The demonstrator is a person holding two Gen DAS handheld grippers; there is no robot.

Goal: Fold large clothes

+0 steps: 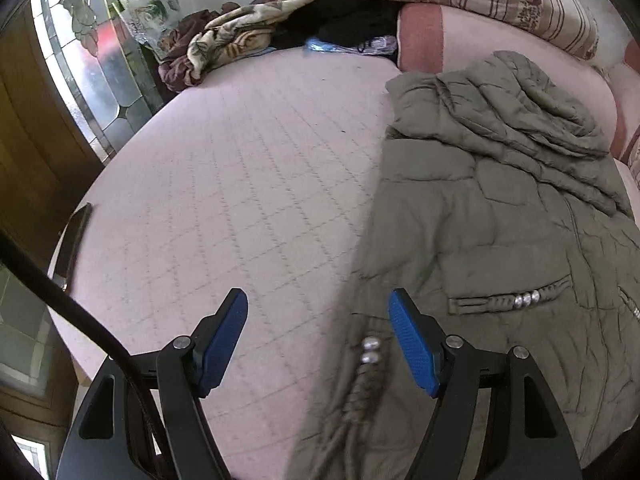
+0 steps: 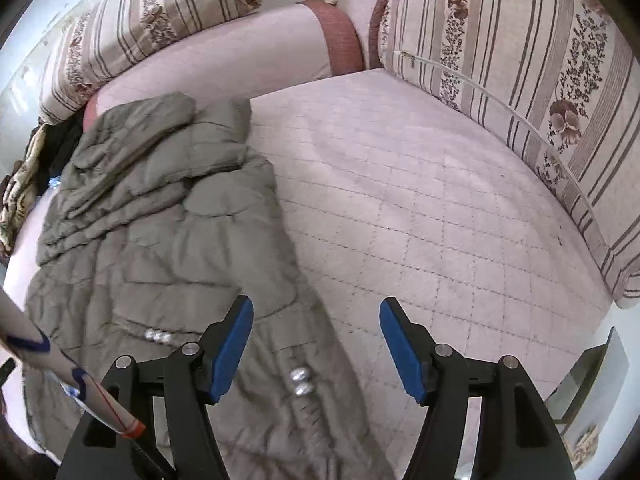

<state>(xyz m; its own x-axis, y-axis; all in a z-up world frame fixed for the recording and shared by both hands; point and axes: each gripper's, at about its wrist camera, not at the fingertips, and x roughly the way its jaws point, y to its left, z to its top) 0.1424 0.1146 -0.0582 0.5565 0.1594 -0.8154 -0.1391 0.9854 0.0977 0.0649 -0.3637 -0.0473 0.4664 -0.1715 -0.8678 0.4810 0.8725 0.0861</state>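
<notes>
I am holding both sets of fingers spread wide and empty above the olive puffer jacket [image 1: 500, 208], which is lying flat on the pink quilted sofa seat [image 1: 240, 184], its hood end up near the striped cushions [image 2: 520, 72] and its hem running down towards me. My left gripper [image 1: 318, 340] is hovering over the jacket's left edge, where a cuff with two silver snaps [image 1: 370, 351] is trailing between my blue pads [image 1: 224, 340]. My right gripper [image 2: 316, 344] is sitting over the opposite edge, with a similar snapped tab [image 2: 298, 382] just beneath it.

Judging by the layout, the sleeves look already folded in, so I am lining up to take the hem and fold the body in half lengthwise towards the hood. To do that well, I am thinking of pinching through all the padded layers at each bottom corner, not just the loose cuff, since puffer fabric slips and springs back. Lifting both corners level and together should keep the fold square, and the bare seat on either side is giving me room.
</notes>
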